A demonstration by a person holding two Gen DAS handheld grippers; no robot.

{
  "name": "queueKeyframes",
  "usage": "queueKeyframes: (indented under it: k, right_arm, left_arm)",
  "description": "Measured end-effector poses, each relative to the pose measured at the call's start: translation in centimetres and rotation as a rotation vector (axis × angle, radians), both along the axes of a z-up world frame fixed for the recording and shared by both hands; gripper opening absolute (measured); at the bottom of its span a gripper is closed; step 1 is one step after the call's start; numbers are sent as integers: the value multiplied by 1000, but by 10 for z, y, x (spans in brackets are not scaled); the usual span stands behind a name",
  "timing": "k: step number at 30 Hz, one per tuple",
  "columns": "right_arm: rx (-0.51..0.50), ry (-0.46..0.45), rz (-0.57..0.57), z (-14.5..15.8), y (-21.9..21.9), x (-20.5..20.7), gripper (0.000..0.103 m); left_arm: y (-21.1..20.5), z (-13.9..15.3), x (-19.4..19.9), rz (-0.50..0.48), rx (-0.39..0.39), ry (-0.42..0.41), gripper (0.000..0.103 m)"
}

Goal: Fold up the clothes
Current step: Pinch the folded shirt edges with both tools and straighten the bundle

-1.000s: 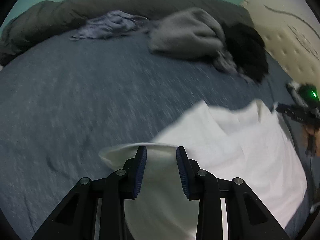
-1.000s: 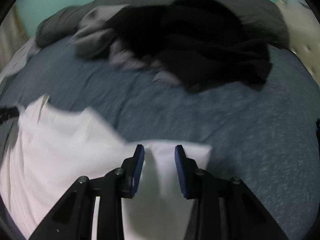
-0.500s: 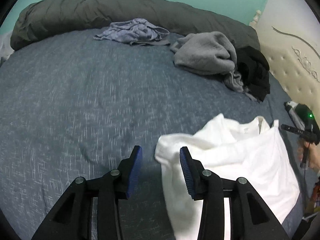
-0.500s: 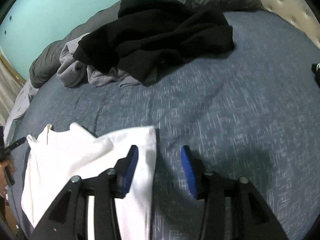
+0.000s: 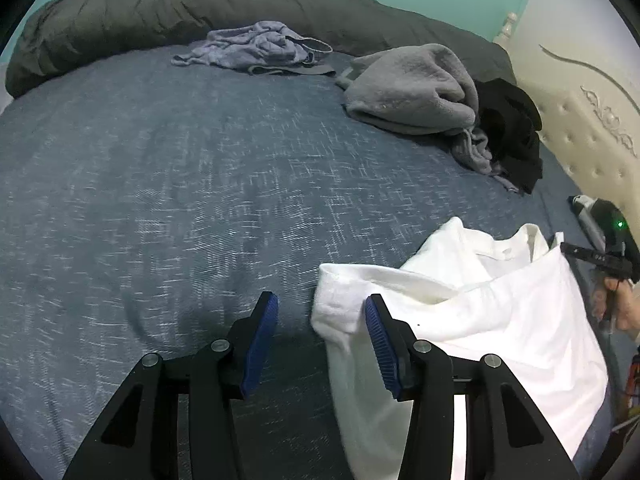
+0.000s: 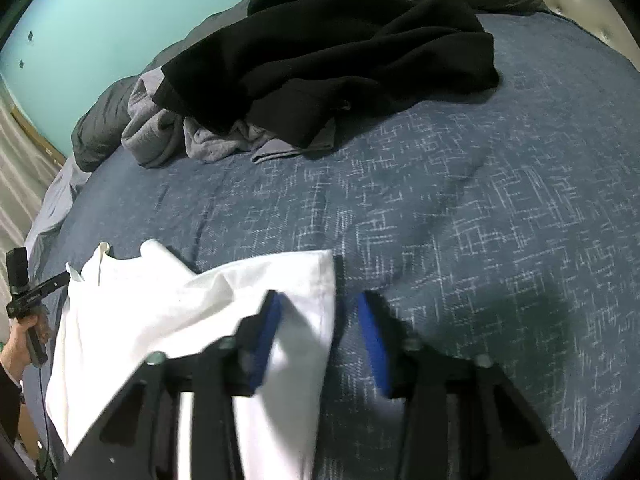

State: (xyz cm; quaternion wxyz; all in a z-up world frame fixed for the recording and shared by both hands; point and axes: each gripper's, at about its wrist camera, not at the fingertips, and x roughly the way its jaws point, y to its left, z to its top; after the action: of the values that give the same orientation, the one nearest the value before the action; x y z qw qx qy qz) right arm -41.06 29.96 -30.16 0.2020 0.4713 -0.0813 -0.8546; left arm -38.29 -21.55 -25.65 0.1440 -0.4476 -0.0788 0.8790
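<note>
A white garment (image 5: pixel 472 320) lies folded on the blue bed cover (image 5: pixel 200 184), at the lower right of the left wrist view and the lower left of the right wrist view (image 6: pixel 168 320). My left gripper (image 5: pixel 320 340) is open; the garment's left corner sits between its blue pads, against the right one, and is not gripped. My right gripper (image 6: pixel 320 340) is open too, its left finger over the cloth's right edge, its right finger over bare cover. Each view shows the other hand-held gripper (image 5: pixel 600 248) (image 6: pixel 28 292) beyond the far side of the cloth.
A grey sweatshirt (image 5: pixel 412 88) and a black garment (image 6: pixel 328 48) lie heaped further up the bed. A lilac-grey garment (image 5: pixel 256 46) lies near a rolled dark duvet (image 5: pixel 160 12). A cream padded headboard (image 5: pixel 592 120) bounds the right side.
Both grippers have opened and let go of the white garment's corners. The cloth has dropped onto the cover, and both grippers have drawn outward to its edges.
</note>
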Motion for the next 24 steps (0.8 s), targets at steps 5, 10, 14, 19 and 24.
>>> queueKeyframes:
  k: [5, 10, 14, 19, 24]
  right_arm:
    - [10, 54, 21, 10, -4, 2, 5]
    - [23, 97, -11, 24, -2, 0, 4]
    - [34, 132, -37, 34, 0, -1, 4]
    - [48, 174, -69, 47, 3, -3, 4]
    - [88, 115, -108, 32, 1, -19, 4]
  left_arm:
    - [2, 6, 3, -3, 13, 22, 11]
    - [-9, 28, 16, 35, 2, 73, 8]
    - [-17, 35, 14, 71, 4, 76, 8]
    - [-13, 27, -5, 92, -8, 36, 8]
    - [-8, 20, -23, 112, -20, -5, 8]
